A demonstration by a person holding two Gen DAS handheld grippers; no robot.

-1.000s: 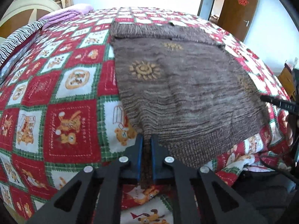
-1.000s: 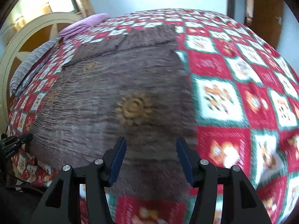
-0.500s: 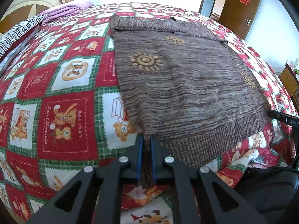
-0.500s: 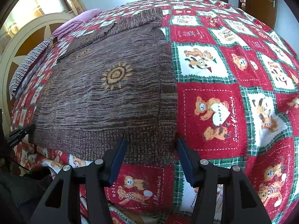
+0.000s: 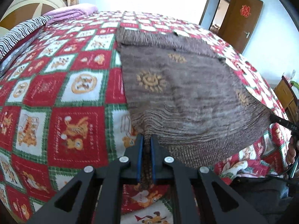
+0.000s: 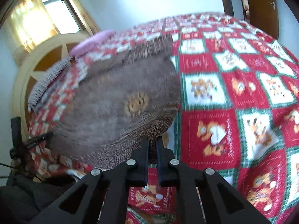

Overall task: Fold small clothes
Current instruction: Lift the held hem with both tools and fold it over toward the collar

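**Between both sets of jaws: sweater hem corners pinched**

Ahead of both grippers, brown knit sweater (image 5: 188, 100) lies spread on the red, white and green teddy-bear blanket (image 5: 61, 97), sun motifs facing up, sleeves at the far end. Left gripper (image 5: 146, 145) is clamped on the near left corner of the ribbed hem, knit sandwiched between the blue pads. Right gripper (image 6: 153, 145) has just closed its jaws and now pinches the near right hem corner, fabric bunched between the fingers. The hem edge between the two corners looks slightly raised off the blanket; right wrist view is motion-blurred. Beyond the sweater, far left of the left gripper: folded pink cloth (image 5: 72, 13) and striped bedding (image 5: 22, 31). Far right: a wooden door (image 5: 241, 18).
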